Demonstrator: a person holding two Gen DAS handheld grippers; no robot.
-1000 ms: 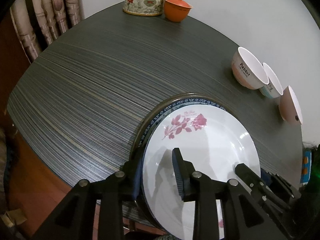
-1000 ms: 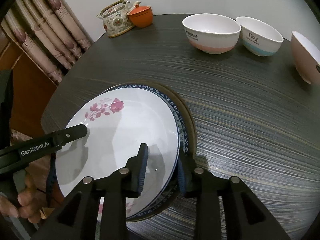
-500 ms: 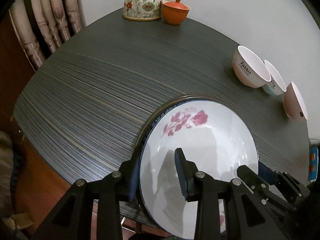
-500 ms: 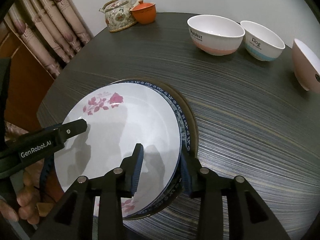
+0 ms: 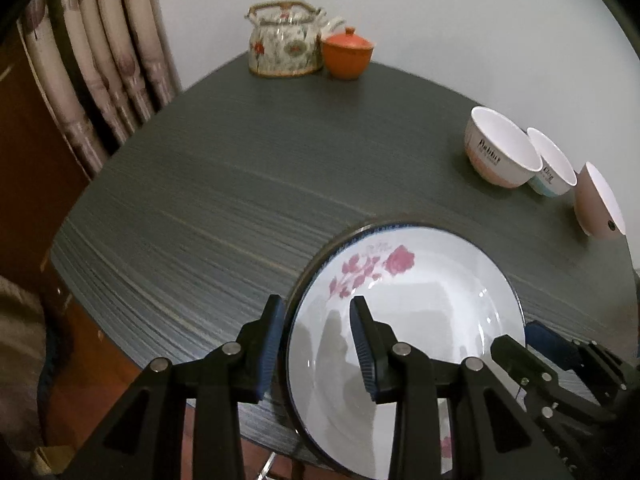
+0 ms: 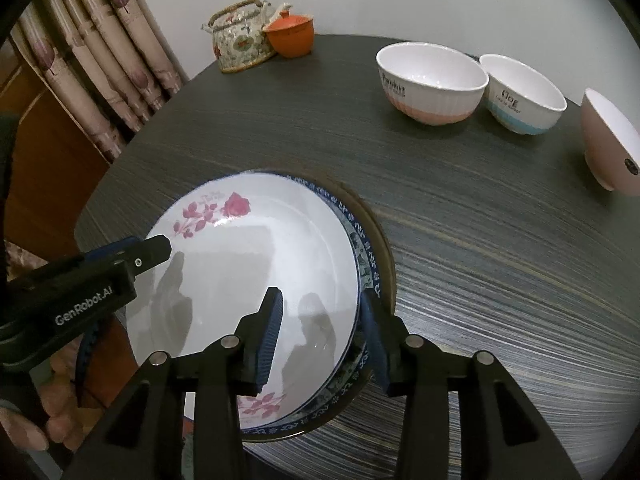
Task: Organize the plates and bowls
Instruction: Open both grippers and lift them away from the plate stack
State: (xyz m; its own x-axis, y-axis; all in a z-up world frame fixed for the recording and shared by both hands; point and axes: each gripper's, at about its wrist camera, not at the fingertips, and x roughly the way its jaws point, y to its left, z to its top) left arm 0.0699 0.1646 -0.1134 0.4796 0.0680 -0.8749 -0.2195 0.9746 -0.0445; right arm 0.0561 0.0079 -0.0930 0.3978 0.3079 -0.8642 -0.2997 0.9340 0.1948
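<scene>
The rose-patterned white plate (image 6: 256,280) lies atop a blue-rimmed plate (image 6: 366,258) at the near edge of the dark table (image 6: 480,220), its rim straddled by the left gripper (image 5: 316,340) and the right gripper (image 6: 320,332), both parted without pressing, the right's jaws opening.

The plates (image 6: 256,280) sit stacked at the table's (image 6: 480,260) near edge; three bowls (image 6: 432,80) (in a row) stand far right.

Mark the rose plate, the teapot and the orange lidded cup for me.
rose plate (image 6: 256,264), right wrist view, bare white centre of the top plate.
teapot (image 6: 240,46), right wrist view, middle of its patterned body.
orange lidded cup (image 5: 347,56), left wrist view, front of its body below the lid.
</scene>
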